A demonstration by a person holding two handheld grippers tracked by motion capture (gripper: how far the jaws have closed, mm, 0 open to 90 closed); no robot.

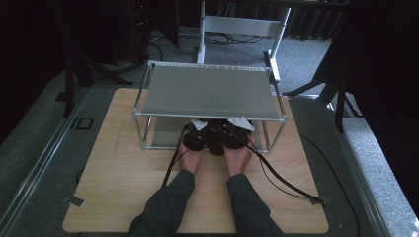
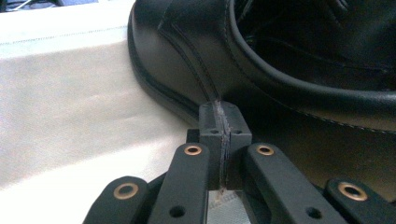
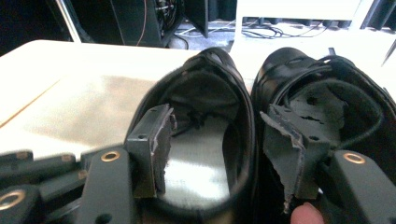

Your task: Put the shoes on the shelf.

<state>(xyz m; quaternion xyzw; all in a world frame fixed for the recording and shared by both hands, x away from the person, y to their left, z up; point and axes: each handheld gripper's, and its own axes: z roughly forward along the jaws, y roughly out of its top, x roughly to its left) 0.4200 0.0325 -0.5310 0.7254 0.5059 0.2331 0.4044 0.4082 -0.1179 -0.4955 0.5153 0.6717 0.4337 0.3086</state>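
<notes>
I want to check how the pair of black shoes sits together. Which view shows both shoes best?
The right gripper view: both black shoes stand side by side, heels toward the camera, openings visible. The left gripper view gives a close-up of one shoe's side and collar. The high view shows them as a dark shape under the metal shelf.

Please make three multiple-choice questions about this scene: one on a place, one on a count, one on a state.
1. Where do the black shoes stand?
A. on the rack's top shelf
B. under the metal rack's top shelf
C. on the floor

2. How many shoes are there?
A. one
B. two
C. three

3. How do the left gripper's jaws stand?
A. shut
B. wide open
C. around a cup

Answers: 1 B, the high view shows them beneath the shelf; 2 B, the right gripper view shows a pair; 3 A, the pads meet.
</notes>
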